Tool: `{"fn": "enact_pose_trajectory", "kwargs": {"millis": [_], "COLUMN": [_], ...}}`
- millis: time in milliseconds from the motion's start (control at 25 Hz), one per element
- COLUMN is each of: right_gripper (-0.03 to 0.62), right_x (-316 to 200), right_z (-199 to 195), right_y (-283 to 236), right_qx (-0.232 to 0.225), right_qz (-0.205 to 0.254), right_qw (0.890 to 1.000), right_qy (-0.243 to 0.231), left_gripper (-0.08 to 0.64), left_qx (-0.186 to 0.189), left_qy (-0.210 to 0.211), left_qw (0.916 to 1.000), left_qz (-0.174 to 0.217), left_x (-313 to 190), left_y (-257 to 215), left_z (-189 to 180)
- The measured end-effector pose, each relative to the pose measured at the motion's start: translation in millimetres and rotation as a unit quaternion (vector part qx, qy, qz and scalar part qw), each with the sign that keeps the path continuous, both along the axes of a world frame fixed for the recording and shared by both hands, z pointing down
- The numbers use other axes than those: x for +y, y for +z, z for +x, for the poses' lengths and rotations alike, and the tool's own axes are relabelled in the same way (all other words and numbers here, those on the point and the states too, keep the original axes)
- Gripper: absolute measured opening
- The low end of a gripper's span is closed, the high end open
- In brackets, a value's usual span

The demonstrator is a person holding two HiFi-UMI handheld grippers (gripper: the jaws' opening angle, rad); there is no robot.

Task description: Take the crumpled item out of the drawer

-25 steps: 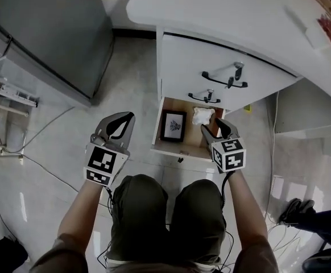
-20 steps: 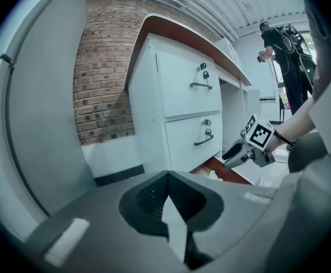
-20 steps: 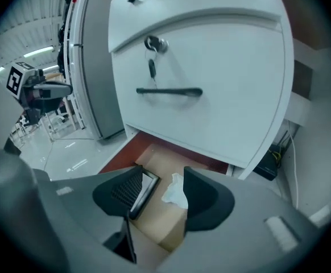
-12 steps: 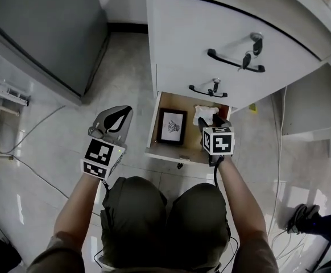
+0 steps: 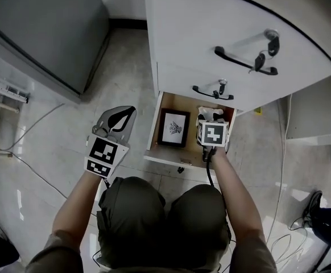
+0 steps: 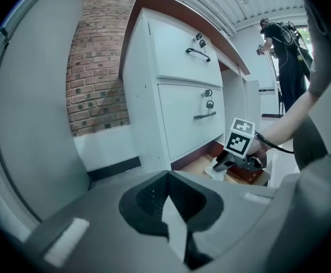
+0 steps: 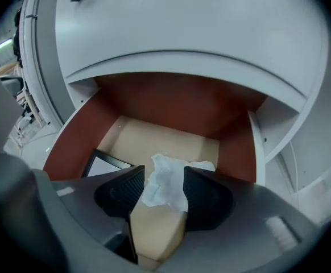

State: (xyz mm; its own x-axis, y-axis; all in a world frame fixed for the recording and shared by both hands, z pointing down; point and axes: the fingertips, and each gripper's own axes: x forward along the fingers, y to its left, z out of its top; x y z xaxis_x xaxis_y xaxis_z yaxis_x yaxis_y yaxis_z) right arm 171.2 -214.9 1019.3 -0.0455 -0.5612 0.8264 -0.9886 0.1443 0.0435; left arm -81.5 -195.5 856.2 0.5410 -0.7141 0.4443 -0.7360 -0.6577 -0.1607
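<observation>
crumpled white paper wad (image 5: 209, 114) (image 7: 166, 187) sits on the floor of the open wood-lined bottom drawer (image 5: 171, 159) (image 7: 177, 104), right half, near the back. a black-framed picture (image 5: 173, 128) (image 7: 104, 166) lies flat in the left half, just beside the wad; can't tell if they touch.

around it: the white cabinet front (image 5: 211, 27) rises above the drawer. its two upper drawers have black bar handles (image 5: 245, 61), a key hanging by each. the lower handle (image 5: 212, 92) hangs right over the back of the open drawer, close above the wad. a grey cabinet (image 5: 40, 33) stands well to the left, with loose cables (image 5: 37, 132) on the pale glossy floor tiles (image 5: 125, 67). left gripper view also shows a brick wall (image 6: 94, 67) and another person (image 6: 285, 44) far back.

right gripper (image 5: 211, 123) (image 7: 164, 175) is down inside the drawer, jaws partly spread and straddling the wad. the paper fills the gap and looks to brush both pads, but still rests on the drawer floor.

left gripper (image 5: 127, 115) (image 6: 168, 178) hangs over the floor left of the drawer, jaws pressed together, nothing in them.
</observation>
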Motion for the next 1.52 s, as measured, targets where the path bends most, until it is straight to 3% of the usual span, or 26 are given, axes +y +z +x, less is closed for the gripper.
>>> {"fn": "enact_pose_trajectory", "kwargs": {"millis": [120,200,280,440,640,880,1200,1520], "right_gripper": [0.244,0.295,0.313,0.277,0.159,0.066,0.058,0.058], "right_x": [0.1,-2.1,-4.7,-7.5,-2.5,-0.3,8.3,34.6], "right_z": [7.0,12.1,13.7,6.8,10.5,10.2,-14.1,-22.7], "right_y": [10.5,15.5,19.2,31.6,36.6,31.6,-2.5,-99.3], "right_qx": [-0.013,-0.022,-0.018,-0.007,0.007,-0.022,-0.030,-0.048], "right_qz": [0.000,0.009,0.017,0.017,0.005,0.016,0.028,0.030], "right_qw": [0.999,0.996,0.996,0.997,0.998,0.998,0.999,0.997], "right_qy": [0.048,0.080,0.088,0.069,0.063,0.049,-0.005,-0.053], "left_gripper": [0.002,0.002,0.002,0.002,0.002,0.002,0.002,0.001], "left_qx": [0.000,-0.001,-0.003,-0.003,0.003,-0.008,-0.004,-0.005], "left_qy": [0.005,0.007,0.010,0.019,0.013,0.006,0.000,-0.027], "left_qw": [1.0000,1.0000,0.9999,0.9996,0.9995,0.9992,0.9985,0.9975], "left_qz": [-0.001,-0.004,-0.011,-0.022,-0.030,-0.039,-0.054,-0.065], "left_x": [-2.7,-4.6,-4.2,-2.9,-5.1,-3.3,0.0,11.3], "left_y": [4.1,8.7,15.0,23.8,29.4,37.5,14.9,-62.3], "left_z": [2.2,3.2,5.5,7.3,5.7,-1.8,-4.2,-17.9]}}
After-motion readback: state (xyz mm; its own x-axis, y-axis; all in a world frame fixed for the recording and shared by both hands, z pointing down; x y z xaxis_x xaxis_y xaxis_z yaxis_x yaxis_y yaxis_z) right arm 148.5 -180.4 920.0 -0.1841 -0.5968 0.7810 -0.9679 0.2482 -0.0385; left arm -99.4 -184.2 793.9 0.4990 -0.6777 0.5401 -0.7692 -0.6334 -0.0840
